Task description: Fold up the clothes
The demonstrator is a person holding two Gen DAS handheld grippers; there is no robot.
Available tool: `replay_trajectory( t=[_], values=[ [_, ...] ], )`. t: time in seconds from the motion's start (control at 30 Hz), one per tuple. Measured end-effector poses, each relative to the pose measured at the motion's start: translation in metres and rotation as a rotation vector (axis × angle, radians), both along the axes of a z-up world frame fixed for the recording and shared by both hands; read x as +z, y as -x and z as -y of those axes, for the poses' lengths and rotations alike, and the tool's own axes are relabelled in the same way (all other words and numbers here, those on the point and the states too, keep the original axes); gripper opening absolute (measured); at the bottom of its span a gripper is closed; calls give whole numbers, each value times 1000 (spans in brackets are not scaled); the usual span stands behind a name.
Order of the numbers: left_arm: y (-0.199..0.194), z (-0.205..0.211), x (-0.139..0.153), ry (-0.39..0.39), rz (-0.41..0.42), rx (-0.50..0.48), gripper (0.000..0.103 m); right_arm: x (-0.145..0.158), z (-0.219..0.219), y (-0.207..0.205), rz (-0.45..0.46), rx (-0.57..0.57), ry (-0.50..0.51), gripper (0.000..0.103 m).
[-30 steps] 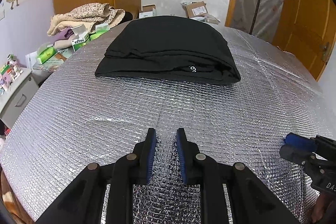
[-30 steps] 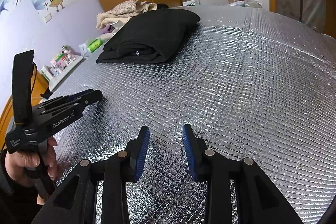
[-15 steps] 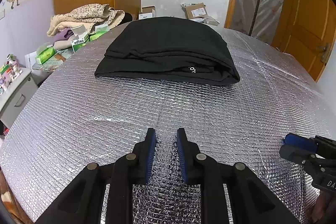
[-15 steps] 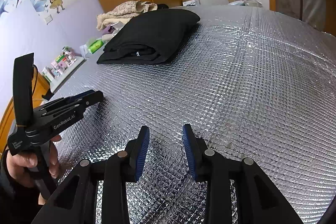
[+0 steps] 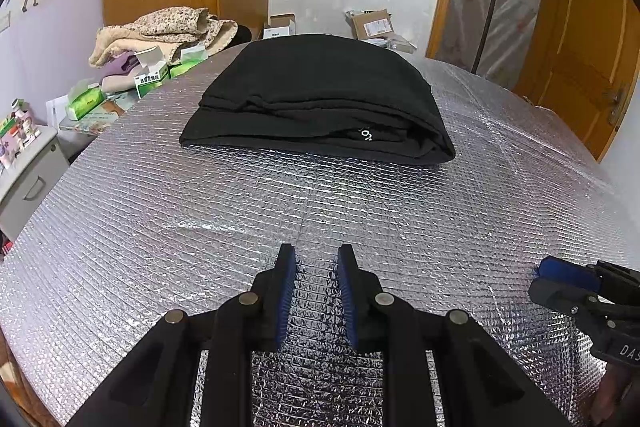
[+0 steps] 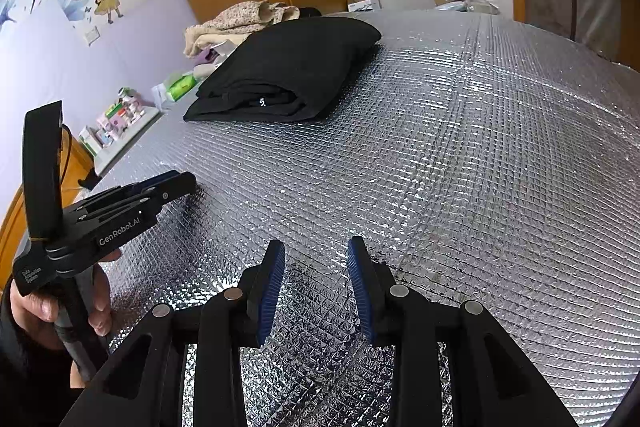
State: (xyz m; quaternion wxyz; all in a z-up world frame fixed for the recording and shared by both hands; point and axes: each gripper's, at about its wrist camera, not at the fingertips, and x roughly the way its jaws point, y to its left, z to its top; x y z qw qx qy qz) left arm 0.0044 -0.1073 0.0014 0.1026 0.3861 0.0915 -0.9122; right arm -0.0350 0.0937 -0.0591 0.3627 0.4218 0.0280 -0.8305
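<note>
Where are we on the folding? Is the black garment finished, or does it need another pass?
Done, by the look of it: the black garment lies folded in a compact stack on the silver mat. In hand: nothing. The left gripper has nothing between its jaws, which are opening, and the right gripper stands open and empty, both over bare mat. Left: no other garment shows on the mat.

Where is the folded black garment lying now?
The black garment lies folded on the silver mat, at its far side ahead of the left claw; in the right wrist view it sits far left, beside the beige blanket.
</note>
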Motion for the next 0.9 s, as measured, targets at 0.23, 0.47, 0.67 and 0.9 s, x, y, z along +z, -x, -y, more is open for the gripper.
replay_trajectory(
  t=[0.23,0.47,0.67,0.9],
  values=[
    [0,1,0,-6,-4,-8,25,0,1,0,-1,-1,-2,34],
    [0,0,0,-25,-11,-34,34,0,1,0,-1,-1,-2,34],
    [0,-6,-1,3,-2,-36,35,0,1,0,-2,-1,-3,34],
    [1,-4,1,8,1,-36,35,0,0,0,0,-1,0,35]
  ],
)
